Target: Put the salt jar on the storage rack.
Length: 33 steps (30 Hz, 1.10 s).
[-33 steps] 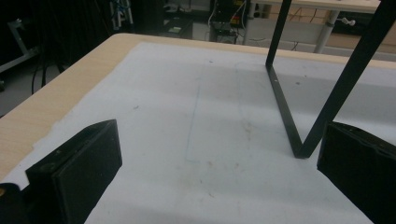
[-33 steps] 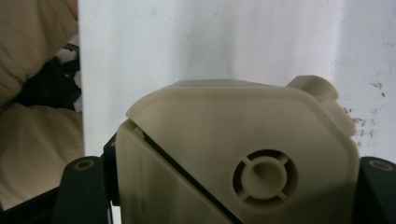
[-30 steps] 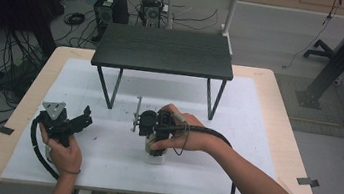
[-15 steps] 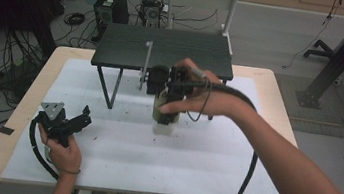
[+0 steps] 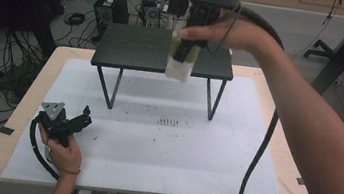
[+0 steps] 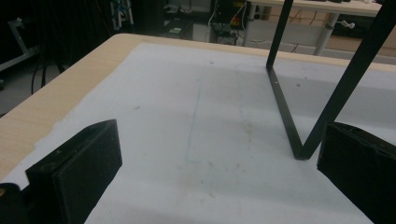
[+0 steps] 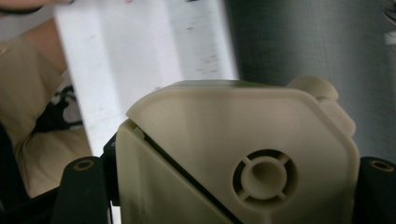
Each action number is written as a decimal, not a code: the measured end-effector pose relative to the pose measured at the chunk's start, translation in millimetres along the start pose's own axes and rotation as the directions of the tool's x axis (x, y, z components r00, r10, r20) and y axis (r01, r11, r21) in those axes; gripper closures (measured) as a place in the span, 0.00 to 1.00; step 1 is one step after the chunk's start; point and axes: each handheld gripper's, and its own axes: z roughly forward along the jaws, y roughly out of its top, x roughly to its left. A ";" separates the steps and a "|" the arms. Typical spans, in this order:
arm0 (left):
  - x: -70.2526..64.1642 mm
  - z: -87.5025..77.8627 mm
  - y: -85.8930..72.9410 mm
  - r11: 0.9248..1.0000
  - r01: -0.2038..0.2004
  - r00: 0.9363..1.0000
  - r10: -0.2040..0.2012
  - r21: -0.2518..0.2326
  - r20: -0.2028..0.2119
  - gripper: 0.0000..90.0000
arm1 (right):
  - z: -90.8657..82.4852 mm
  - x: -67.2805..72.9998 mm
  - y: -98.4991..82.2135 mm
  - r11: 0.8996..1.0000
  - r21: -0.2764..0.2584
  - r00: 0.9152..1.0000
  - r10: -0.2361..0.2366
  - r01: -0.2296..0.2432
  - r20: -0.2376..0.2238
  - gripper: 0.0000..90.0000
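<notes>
The left hand [image 5: 64, 151] rests low on the near-left part of the white mat [image 5: 149, 175], forearm entering from the bottom edge. It grips the left gripper [image 5: 76, 122] close to the surface, with the jaws pointing toward the black stand [image 5: 161, 50]. In the left gripper view the two black jaws stand wide apart with nothing between them — released. One slanted leg [image 6: 289, 116] of the stand meets the mat ahead of them.

To the right, the right arm [image 5: 315, 146] extends up and forward, fully stretched from the lower right corner. The right hand [image 5: 224, 31] is raised high above the stand's top, wrist bent so that the right gripper [image 5: 182, 60] points downward. The jaws are clenched on a cream plastic container [image 7: 233, 158] — a faceted body with a round moulded recess on its face. The container hangs in the air over the right half of the stand top, well clear of the mat and not touching the stand.
</notes>
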 end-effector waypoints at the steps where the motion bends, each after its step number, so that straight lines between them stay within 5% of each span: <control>1: 0.2 0.1 0.0 1.000 -0.002 1.000 0.002 0.004 0.001 0.00 | -2.9 -7.8 0.7 1.000 -0.002 1.000 0.015 -0.015 0.007 0.33; 7: -1.7 0.1 -0.2 1.000 -0.015 1.000 0.015 0.003 0.002 0.00 | -6.1 -52.0 0.5 0.989 -0.030 0.989 0.149 -0.148 0.015 0.33; 16: -2.1 0.3 -0.2 1.000 -0.022 1.000 0.022 0.006 -0.002 0.00 | 13.6 -98.1 -2.7 0.952 0.019 0.951 0.304 -0.305 0.054 0.33; 17: -2.1 0.2 -0.3 1.000 -0.021 1.000 0.021 0.005 -0.003 0.00 | 17.5 -102.4 -2.6 0.943 0.020 0.941 0.330 -0.332 0.069 0.33; 25: -1.9 -0.2 -0.2 1.000 -0.020 1.000 0.020 0.004 -0.002 0.00 | 41.2 -120.6 -6.3 0.902 0.062 0.903 0.421 -0.426 0.083 0.33; 33: -2.6 0.0 -0.3 1.000 -0.025 1.000 0.025 0.004 -0.002 0.00 | 64.0 -125.9 -10.1 0.887 0.088 0.892 0.449 -0.453 0.062 0.33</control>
